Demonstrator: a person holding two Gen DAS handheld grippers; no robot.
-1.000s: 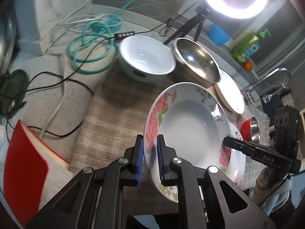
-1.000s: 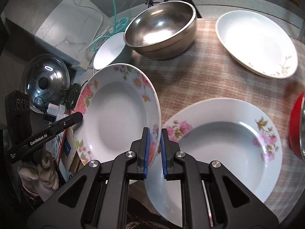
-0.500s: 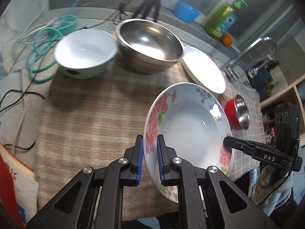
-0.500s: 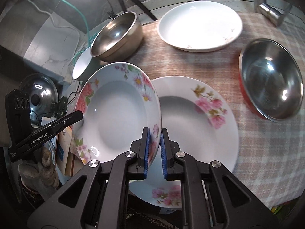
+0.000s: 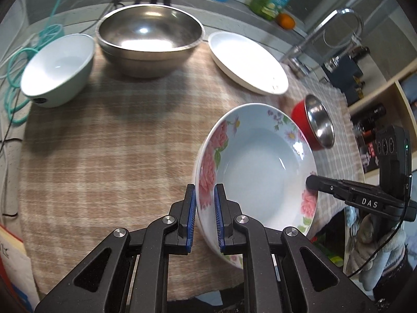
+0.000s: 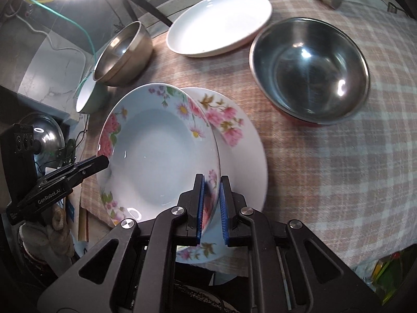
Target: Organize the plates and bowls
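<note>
Both grippers hold one floral plate [image 5: 258,167] by opposite rims. My left gripper [image 5: 204,217] is shut on its left rim; my right gripper [image 6: 211,208] is shut on its right rim. In the right wrist view the held plate [image 6: 159,151] hangs tilted above and partly over a second floral plate [image 6: 242,151] that lies on the checked cloth [image 6: 338,169]. The right gripper's fingertip [image 5: 312,182] shows on the plate's far rim in the left wrist view, and the left gripper's fingertip [image 6: 100,161] shows in the right wrist view.
On the cloth [image 5: 104,143] stand a large steel bowl [image 5: 149,39], a white-and-green bowl [image 5: 57,67], a plain white plate [image 5: 247,62] and a red steel-lined bowl [image 5: 315,125]. In the right wrist view the red bowl [image 6: 310,70] sits right of the plates. A faucet [image 5: 336,26] rises behind.
Both grippers carried the floral plate to the right and down; it now overlaps the second floral plate more closely. The grips have not changed.
</note>
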